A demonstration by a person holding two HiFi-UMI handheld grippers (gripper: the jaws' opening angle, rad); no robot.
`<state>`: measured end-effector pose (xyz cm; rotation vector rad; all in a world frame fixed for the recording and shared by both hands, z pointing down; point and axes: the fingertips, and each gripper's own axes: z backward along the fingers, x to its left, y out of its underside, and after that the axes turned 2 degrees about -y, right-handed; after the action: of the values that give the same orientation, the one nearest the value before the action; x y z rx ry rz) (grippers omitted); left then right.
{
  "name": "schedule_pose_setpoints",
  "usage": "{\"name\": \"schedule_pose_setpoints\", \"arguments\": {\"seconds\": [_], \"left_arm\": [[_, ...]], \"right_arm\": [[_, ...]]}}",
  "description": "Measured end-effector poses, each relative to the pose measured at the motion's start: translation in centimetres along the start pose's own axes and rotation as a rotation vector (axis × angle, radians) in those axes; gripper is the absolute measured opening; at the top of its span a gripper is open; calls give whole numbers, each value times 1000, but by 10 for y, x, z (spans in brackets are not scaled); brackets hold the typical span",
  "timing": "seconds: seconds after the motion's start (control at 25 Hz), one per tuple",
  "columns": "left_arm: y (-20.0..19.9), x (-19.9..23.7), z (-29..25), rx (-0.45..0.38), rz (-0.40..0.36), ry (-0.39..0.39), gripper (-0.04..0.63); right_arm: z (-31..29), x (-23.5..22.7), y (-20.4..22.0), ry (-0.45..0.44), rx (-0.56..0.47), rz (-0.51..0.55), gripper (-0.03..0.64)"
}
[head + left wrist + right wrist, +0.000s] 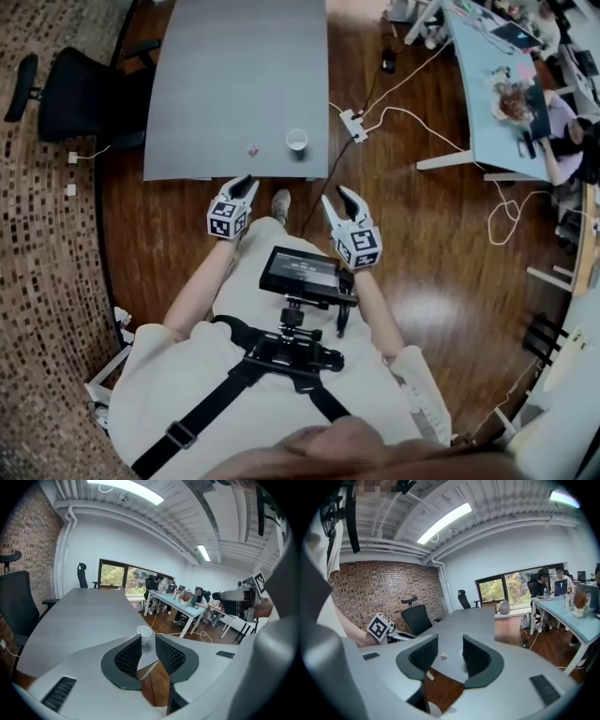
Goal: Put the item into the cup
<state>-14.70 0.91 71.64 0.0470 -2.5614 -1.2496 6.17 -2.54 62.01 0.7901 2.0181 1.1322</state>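
Observation:
A white paper cup [297, 140] stands near the front edge of the grey table [234, 75]. A small pink item [252, 149] lies just left of it. Both grippers hang over the wooden floor just short of the table's front edge. My left gripper [243, 185] is open and holds nothing; in the left gripper view the cup [144, 632] shows just beyond the gap between its jaws [148, 648]. My right gripper [339, 199] is open and empty too. In its own view the item [444, 656] lies on the table beyond the jaw gap [450, 656], and the cup [461, 653] is mostly hidden behind the right jaw.
A black office chair [80, 94] stands at the table's left side. A power strip with white cables [353, 125] lies on the floor right of the table. A light blue desk [487, 103] with seated people is at the far right. A small screen [302, 272] hangs on the chest harness.

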Motion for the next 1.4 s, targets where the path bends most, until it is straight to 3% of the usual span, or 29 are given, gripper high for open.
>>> {"name": "schedule_pose_setpoints", "arguments": {"seconds": [0.48, 0.56, 0.72, 0.96, 1.16, 1.4], "left_arm": [[28, 85, -74, 225, -153, 3, 94], [31, 92, -84, 249, -150, 21, 94], [35, 95, -102, 293, -72, 84, 94], [56, 111, -126, 375, -155, 133, 94], [74, 129, -143, 460, -196, 96, 94], [79, 132, -160, 504, -239, 101, 94]], "right_arm": [[-72, -31, -34, 84, -1, -34, 169], [-80, -38, -30, 99, 4, -34, 169], [-93, -44, -33, 134, 12, -31, 169], [-112, -50, -37, 180, 17, -29, 169], [-119, -60, -41, 201, 27, -26, 169], [-130, -66, -32, 205, 53, -27, 169]]}}
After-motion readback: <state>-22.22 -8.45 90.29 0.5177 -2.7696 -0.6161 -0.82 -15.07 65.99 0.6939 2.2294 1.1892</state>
